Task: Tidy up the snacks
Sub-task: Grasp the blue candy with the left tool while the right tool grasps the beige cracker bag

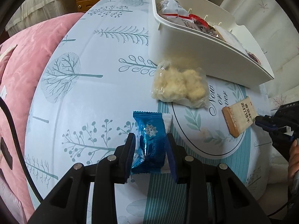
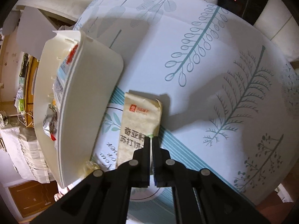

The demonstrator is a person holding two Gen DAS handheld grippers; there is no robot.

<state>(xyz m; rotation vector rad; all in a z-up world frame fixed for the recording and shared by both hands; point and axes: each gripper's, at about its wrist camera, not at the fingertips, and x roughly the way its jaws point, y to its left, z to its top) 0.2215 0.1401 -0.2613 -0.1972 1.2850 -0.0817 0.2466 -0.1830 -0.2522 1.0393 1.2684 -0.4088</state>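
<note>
On patterned tablecloth (image 1: 97,97), beside white bin (image 1: 186,56) already part-filled with snacks. Left gripper (image 1: 150,146) straddling blue foil packet (image 1: 149,141), pads at its sides, grip looking light. Right gripper (image 2: 150,140) pinched tight on edge of tan cracker pack (image 2: 138,123), just beside bin wall. Clear bag of pale puffs (image 1: 179,85) lying loose against bin. Step judged: pick-up. Next: lift each clear of rim, release inside.

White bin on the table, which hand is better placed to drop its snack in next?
Probably the right. The right gripper pinches the cracker pack right beside the white bin; the left gripper's blue packet sits farther from it.
</note>
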